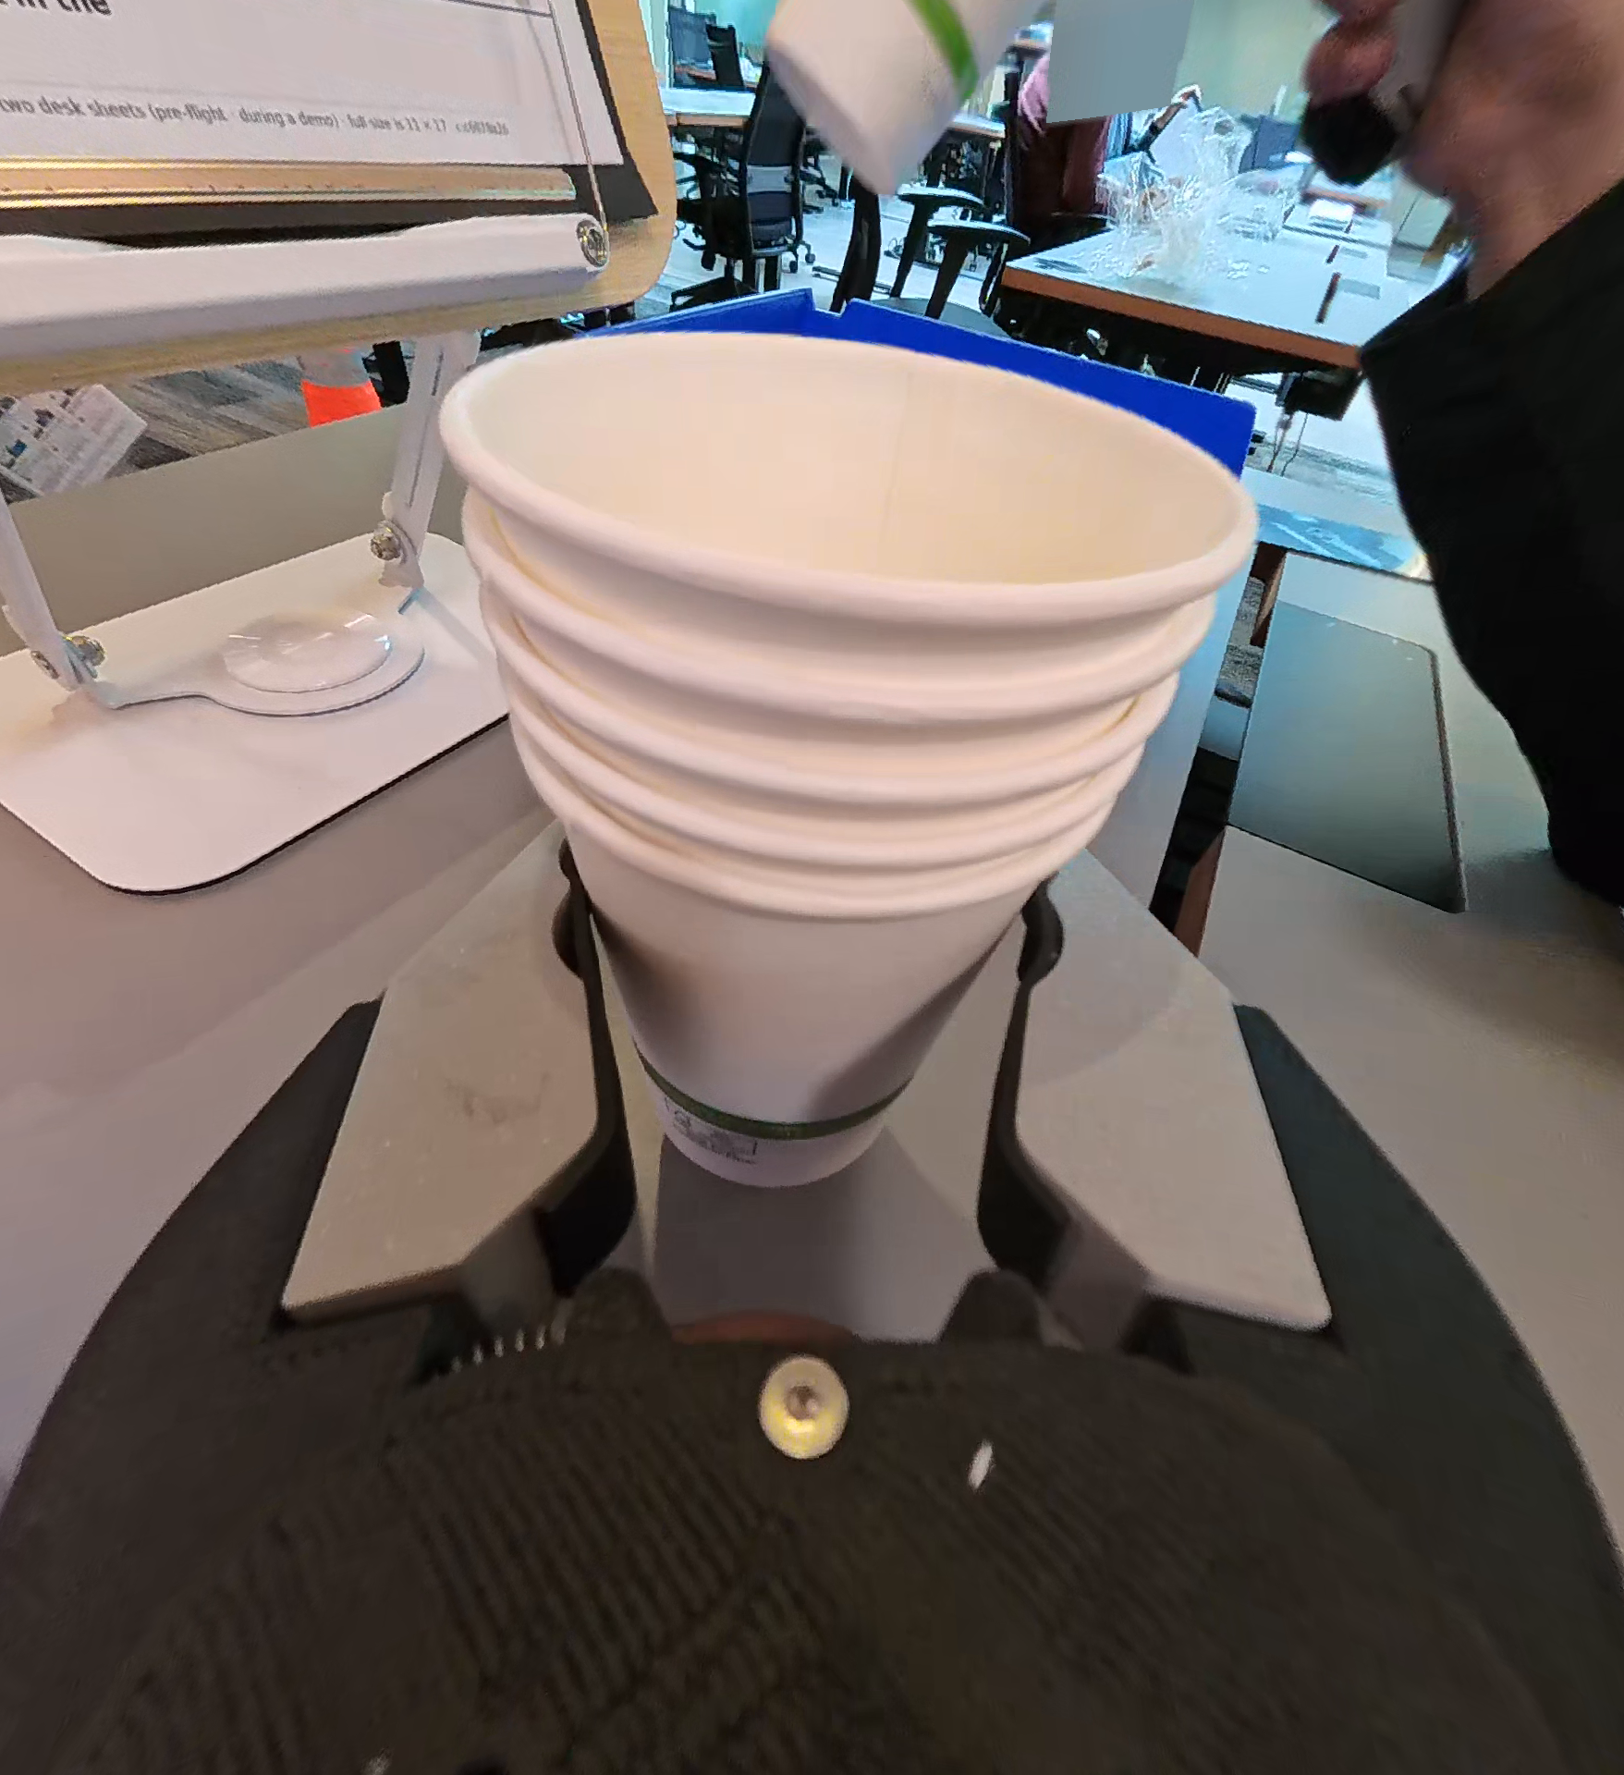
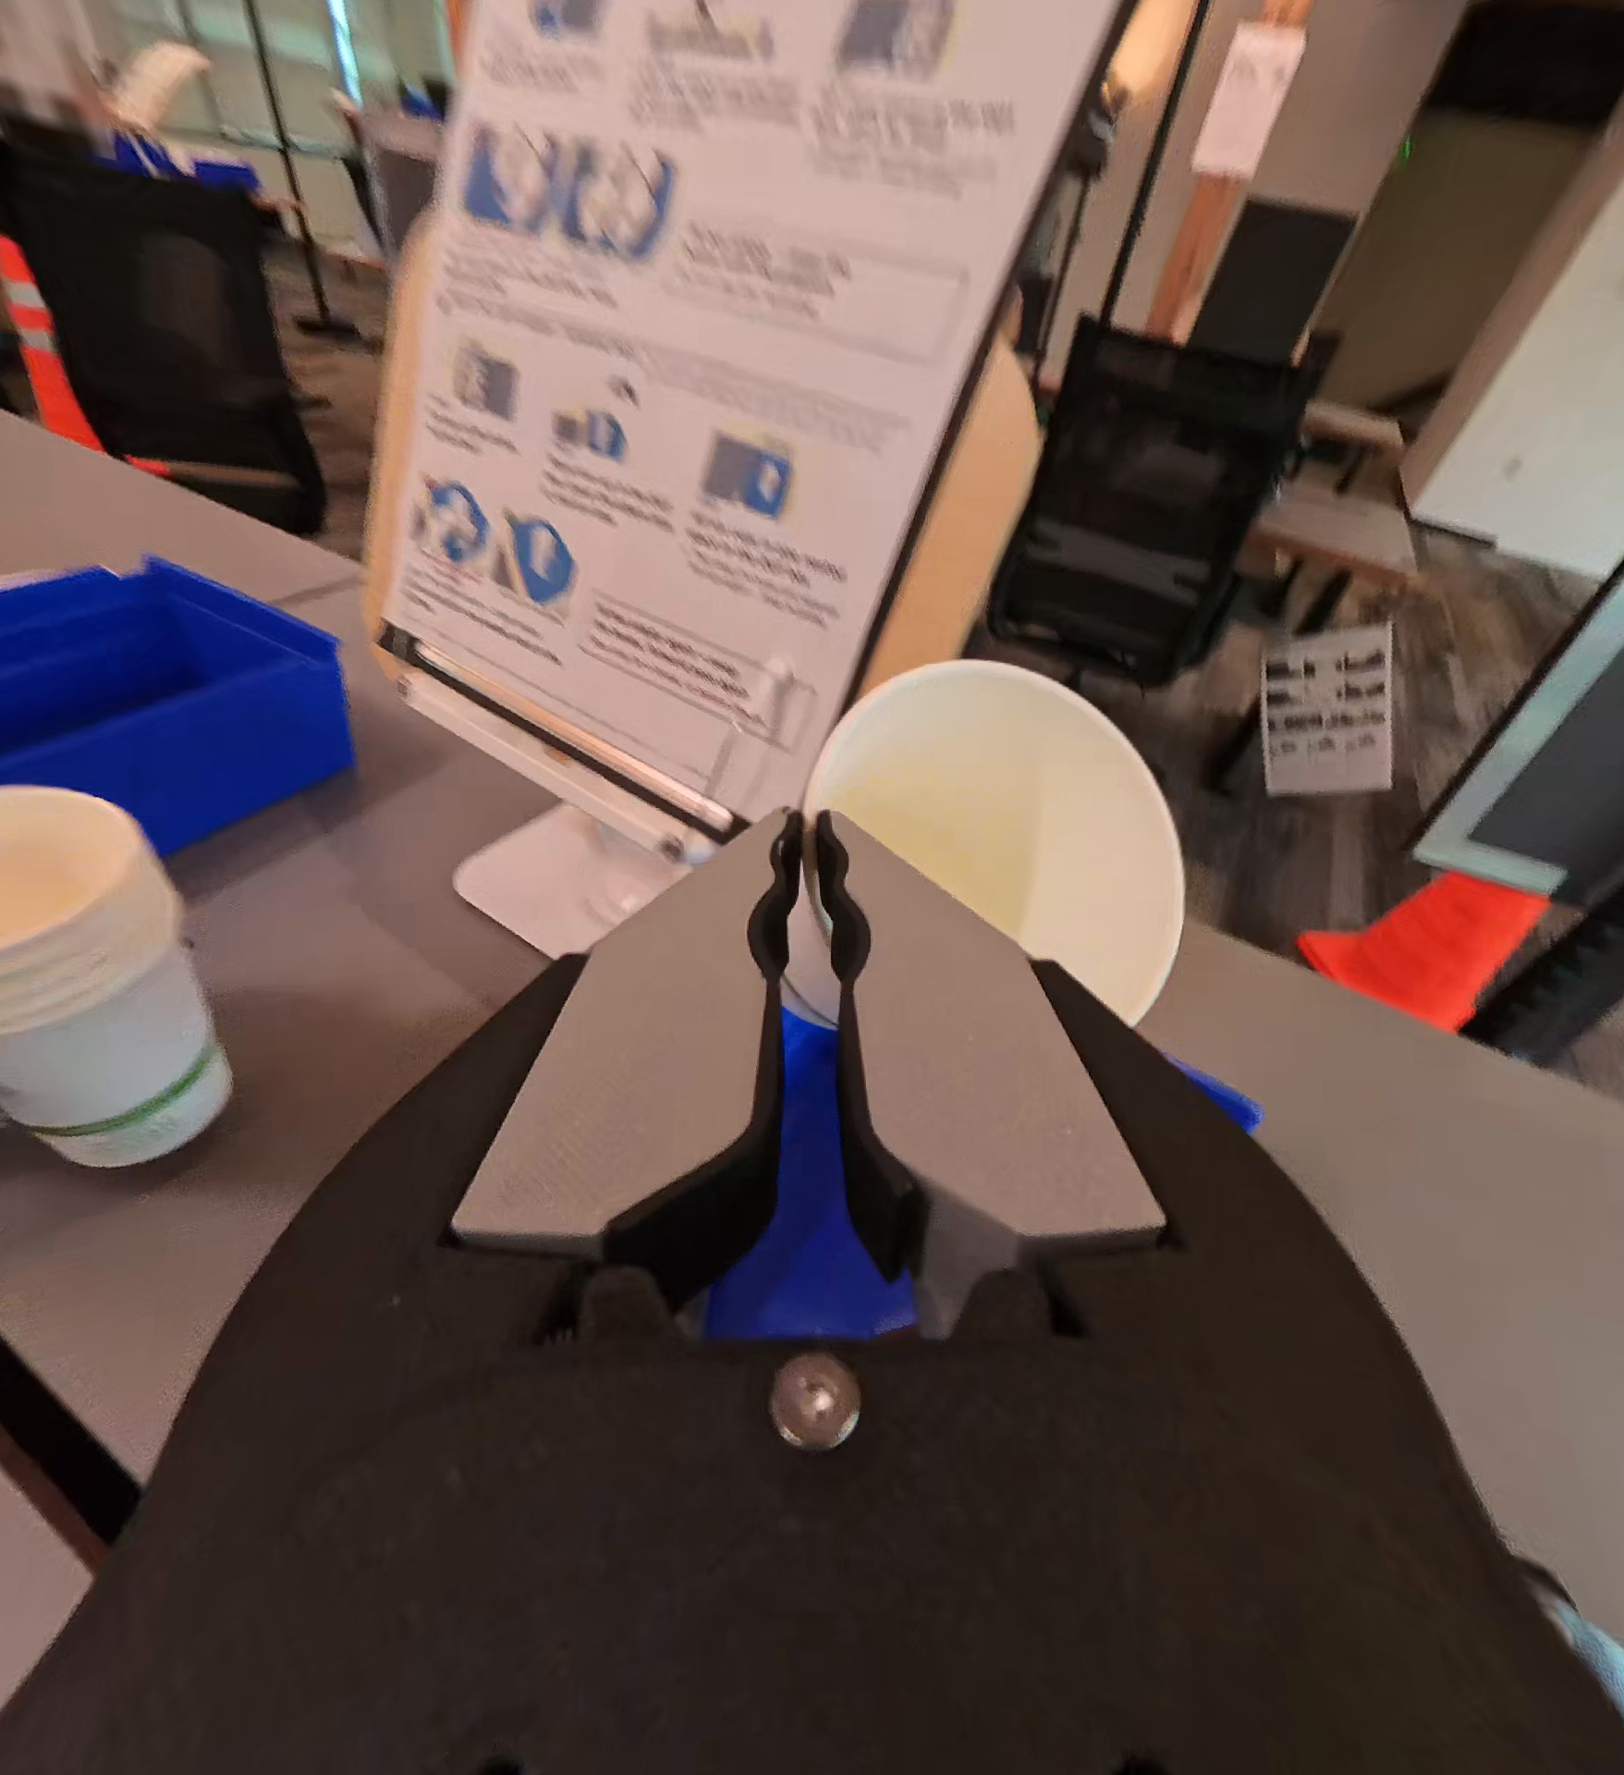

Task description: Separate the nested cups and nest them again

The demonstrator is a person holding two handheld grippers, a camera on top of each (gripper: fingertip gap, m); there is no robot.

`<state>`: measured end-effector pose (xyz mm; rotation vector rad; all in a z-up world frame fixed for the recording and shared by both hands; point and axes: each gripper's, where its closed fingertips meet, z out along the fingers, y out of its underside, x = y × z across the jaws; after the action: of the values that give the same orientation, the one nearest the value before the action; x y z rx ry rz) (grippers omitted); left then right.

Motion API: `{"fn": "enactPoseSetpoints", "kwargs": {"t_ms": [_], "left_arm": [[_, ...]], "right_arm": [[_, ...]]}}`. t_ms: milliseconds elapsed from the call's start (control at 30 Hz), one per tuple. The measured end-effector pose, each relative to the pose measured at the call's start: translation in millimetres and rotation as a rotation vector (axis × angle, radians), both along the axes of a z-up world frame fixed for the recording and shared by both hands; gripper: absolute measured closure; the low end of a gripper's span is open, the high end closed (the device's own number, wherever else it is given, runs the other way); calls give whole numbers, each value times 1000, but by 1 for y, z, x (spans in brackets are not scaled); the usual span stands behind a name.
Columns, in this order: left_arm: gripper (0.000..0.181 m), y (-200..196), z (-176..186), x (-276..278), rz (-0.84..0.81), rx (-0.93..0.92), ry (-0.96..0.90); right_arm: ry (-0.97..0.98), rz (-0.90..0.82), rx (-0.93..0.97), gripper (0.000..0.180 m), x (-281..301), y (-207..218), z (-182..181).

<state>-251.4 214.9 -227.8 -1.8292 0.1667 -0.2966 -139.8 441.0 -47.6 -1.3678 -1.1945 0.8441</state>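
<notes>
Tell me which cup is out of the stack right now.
The single cup pinched at its rim by the right gripper, held in the air; the others sit nested in the stack the left gripper holds.

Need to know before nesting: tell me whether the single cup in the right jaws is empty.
Empty. The right wrist view looks into the single cup and shows only its bare pale inside.

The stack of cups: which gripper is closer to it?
Left. The left gripper is clamped around the stack of cups. The right gripper is off to the side, pinching a single cup.
</notes>
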Motion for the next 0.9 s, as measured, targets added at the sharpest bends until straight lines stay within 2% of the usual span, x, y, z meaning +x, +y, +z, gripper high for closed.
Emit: {"fn": "enactPoseSetpoints", "kwargs": {"t_ms": [33, 300, 367, 567, 800, 900], "left_arm": [[92, 0, 0, 0, 1, -1, 0], [92, 1, -1, 5, -13, -6, 12], [92, 1, -1, 6, -16, -6, 10], [92, 2, -3, 10, -33, -16, 9], [92, 1, 0, 9, -27, -3, 14], [92, 0, 2, 6, -12, 6, 9]], "right_arm": [[-38, -16, -16, 180, -5, 9, -13], [-315, -110, -5, 179, -60, 45, -109], [-340, -129, -10, 179, -67, 51, -125], [-435, -107, -87, 165, -76, 53, -162], [-370, -80, -52, 163, -73, 36, -127], [-264, 71, -44, 167, -76, -6, -84]]}}
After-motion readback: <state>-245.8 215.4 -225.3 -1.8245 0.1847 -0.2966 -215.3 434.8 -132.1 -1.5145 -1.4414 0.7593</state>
